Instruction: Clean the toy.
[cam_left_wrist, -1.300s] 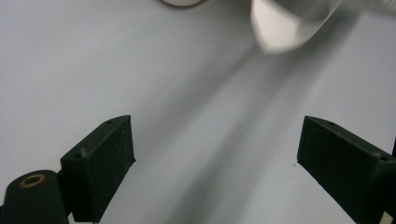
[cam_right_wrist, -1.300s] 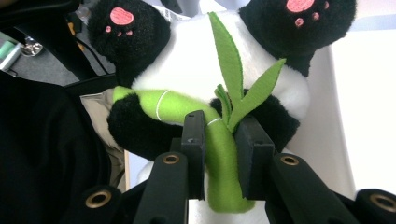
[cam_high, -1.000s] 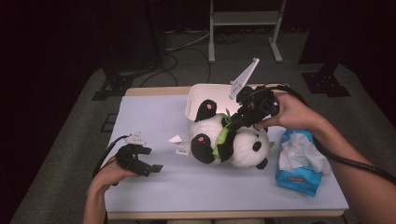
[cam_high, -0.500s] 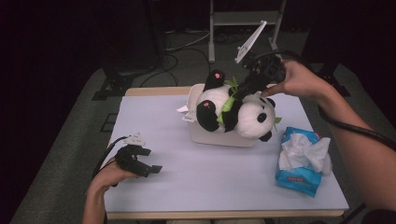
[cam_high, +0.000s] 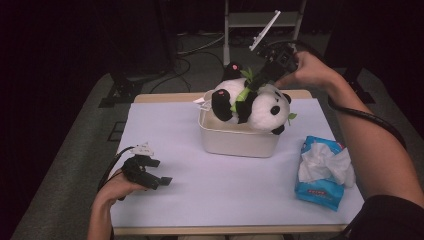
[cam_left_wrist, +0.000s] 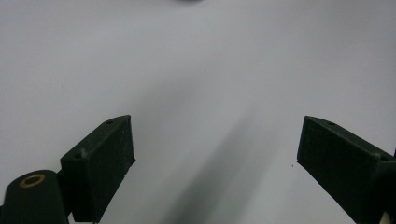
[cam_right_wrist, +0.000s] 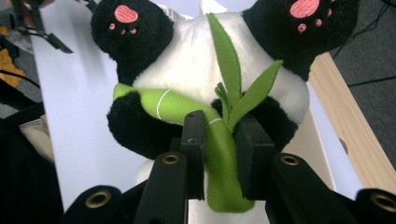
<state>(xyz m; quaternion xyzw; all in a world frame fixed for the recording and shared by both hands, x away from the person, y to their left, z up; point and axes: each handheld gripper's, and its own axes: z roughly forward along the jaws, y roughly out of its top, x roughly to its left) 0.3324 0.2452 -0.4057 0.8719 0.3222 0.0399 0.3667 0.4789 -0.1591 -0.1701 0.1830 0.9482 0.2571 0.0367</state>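
A black and white plush panda (cam_high: 250, 102) hangs over the white tub (cam_high: 235, 140) at the table's far middle, lying across its rim. My right gripper (cam_high: 260, 80) is shut on the green felt bamboo stalk (cam_right_wrist: 219, 140) sewn to the panda's front; in the right gripper view both jaws pinch the stalk below its leaves, with the pink-soled paws (cam_right_wrist: 125, 14) above. At the near left, my left gripper (cam_high: 150, 175) rests on the table, open. The left gripper view has its jaws wide apart over bare white table (cam_left_wrist: 201, 93), with nothing between them.
A blue pack of tissues (cam_high: 322, 172) lies at the near right of the table. A small white tag (cam_high: 201, 100) sticks out by the tub's far left corner. The wooden table edge (cam_right_wrist: 345, 121) and dark floor with cables and a metal stand (cam_high: 250, 20) lie beyond.
My right gripper has carried the panda up and away from the table's middle until it hangs over the tub. The left gripper has stayed where it was.
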